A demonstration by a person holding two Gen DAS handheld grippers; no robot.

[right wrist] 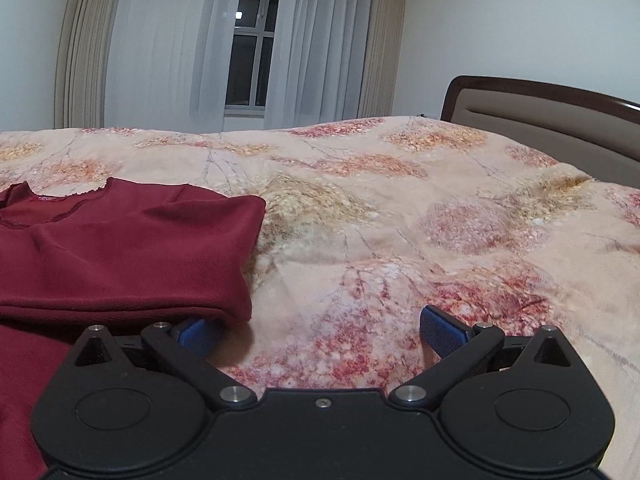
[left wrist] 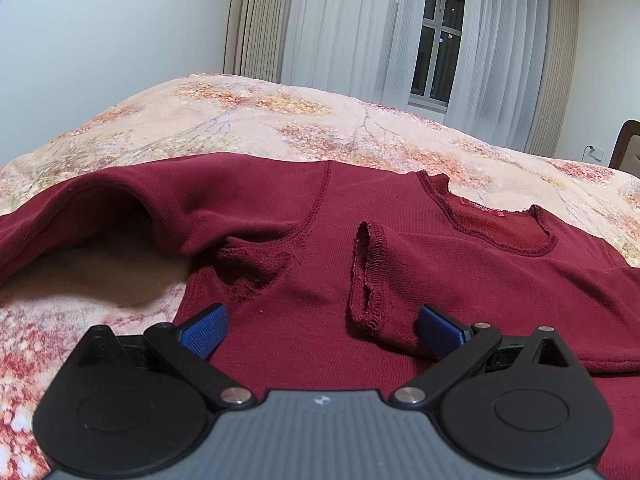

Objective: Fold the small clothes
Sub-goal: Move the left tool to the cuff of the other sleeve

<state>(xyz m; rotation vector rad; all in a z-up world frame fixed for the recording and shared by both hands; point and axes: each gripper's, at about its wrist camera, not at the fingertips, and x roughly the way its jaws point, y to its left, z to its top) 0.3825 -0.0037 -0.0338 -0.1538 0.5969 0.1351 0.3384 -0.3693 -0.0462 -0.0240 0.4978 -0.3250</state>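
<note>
Dark red shirt [left wrist: 400, 248] lies on a bed [right wrist: 400, 220]; left gripper [left wrist: 322, 326] and right gripper [right wrist: 320, 328] beside it, jaws apart.

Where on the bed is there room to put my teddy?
The flowered blanket is bare between the red shirt and the headboard. It's crowded where the shirt spreads, with a sleeve cuff folded over it.
</note>
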